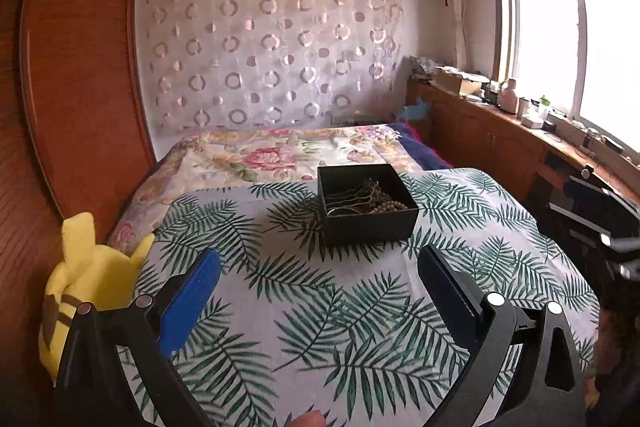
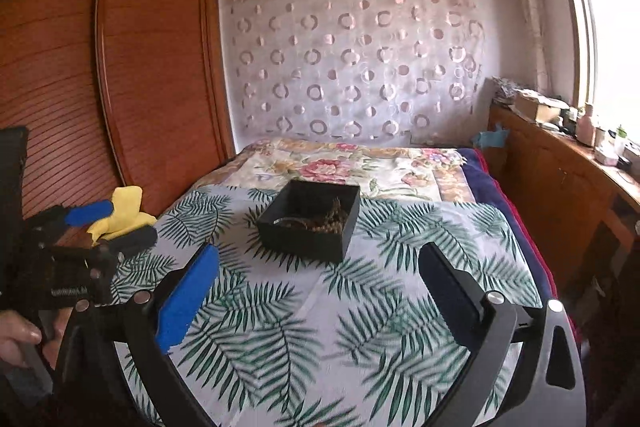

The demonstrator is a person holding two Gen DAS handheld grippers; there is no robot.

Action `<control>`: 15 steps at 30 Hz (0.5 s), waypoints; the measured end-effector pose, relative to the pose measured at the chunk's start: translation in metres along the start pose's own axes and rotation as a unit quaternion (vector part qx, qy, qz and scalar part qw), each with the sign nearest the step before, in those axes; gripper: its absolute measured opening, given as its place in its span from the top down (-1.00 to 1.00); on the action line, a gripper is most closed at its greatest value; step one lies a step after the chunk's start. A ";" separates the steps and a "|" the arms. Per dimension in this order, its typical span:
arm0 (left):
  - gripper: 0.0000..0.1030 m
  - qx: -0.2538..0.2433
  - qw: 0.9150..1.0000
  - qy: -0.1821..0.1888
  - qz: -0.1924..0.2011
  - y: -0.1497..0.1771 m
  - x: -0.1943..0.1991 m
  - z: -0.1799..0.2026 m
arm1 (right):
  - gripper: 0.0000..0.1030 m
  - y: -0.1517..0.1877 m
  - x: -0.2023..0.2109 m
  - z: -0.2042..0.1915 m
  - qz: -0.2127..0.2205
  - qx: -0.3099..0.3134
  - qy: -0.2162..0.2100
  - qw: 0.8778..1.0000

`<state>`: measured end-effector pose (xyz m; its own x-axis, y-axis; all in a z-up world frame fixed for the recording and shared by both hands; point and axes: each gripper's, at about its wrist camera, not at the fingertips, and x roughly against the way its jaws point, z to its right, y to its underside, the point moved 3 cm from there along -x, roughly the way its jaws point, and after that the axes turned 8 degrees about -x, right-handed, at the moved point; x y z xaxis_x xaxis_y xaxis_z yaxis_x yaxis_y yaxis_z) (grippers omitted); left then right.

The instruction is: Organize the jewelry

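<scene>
Both your grippers hang back from the work with nothing in them: the left gripper [image 1: 320,263] has its blue pads [image 1: 192,303] spread wide, and the right gripper [image 2: 320,263] is just as wide apart and empty. That looks like a pause or a finish rather than a reach, since neither points down at anything. The jewelry [image 1: 366,201] lies in a tangle of beaded strands and thin chains inside the open black box [image 1: 368,223], gathered toward its right half; the box sits on the palm-leaf cloth [image 1: 304,327] ahead of both tools, well apart from them. No loose pieces show on the cloth, so in my judgement the collecting is largely done. Beyond the box the floral bedspread [image 2: 340,167] runs to the circle-patterned curtain [image 2: 352,59]. At your left a yellow plush toy [image 1: 88,279] sits just off the cloth's edge, near your left tool, the only thing close enough to snag; the path to the box is open
</scene>
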<state>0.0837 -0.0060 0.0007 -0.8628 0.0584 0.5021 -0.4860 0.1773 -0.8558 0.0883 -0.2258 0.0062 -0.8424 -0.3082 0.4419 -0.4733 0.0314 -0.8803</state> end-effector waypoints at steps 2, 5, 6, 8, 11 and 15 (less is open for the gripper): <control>-0.85 0.001 1.000 -0.001 0.004 0.001 0.005 0.000 | -0.95 0.009 0.006 -0.001 0.004 -0.001 0.005 1.000; -0.85 0.005 1.000 0.003 0.006 0.003 0.010 -0.001 | -0.95 0.015 0.009 -0.002 0.009 -0.003 0.011 1.000; -0.85 0.004 1.000 0.002 0.006 0.004 0.010 -0.001 | -0.95 0.016 0.009 -0.002 0.007 -0.005 0.011 1.000; -0.85 0.005 1.000 0.001 0.006 0.004 0.011 0.000 | -0.95 0.016 0.008 -0.002 0.007 -0.004 0.010 1.000; -0.85 0.004 1.000 0.000 0.007 0.005 0.012 0.000 | -0.95 0.016 0.008 0.000 0.009 -0.007 0.011 1.000; -0.85 0.002 1.000 -0.001 0.008 0.008 0.016 0.002 | -0.95 0.014 0.009 0.001 0.009 -0.009 0.011 1.000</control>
<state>0.0662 -0.0055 0.0014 -0.8702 0.0598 0.4891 -0.4735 0.1733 -0.8636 0.0748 -0.2289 -0.0024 -0.8566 -0.2862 0.4294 -0.4617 0.0533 -0.8854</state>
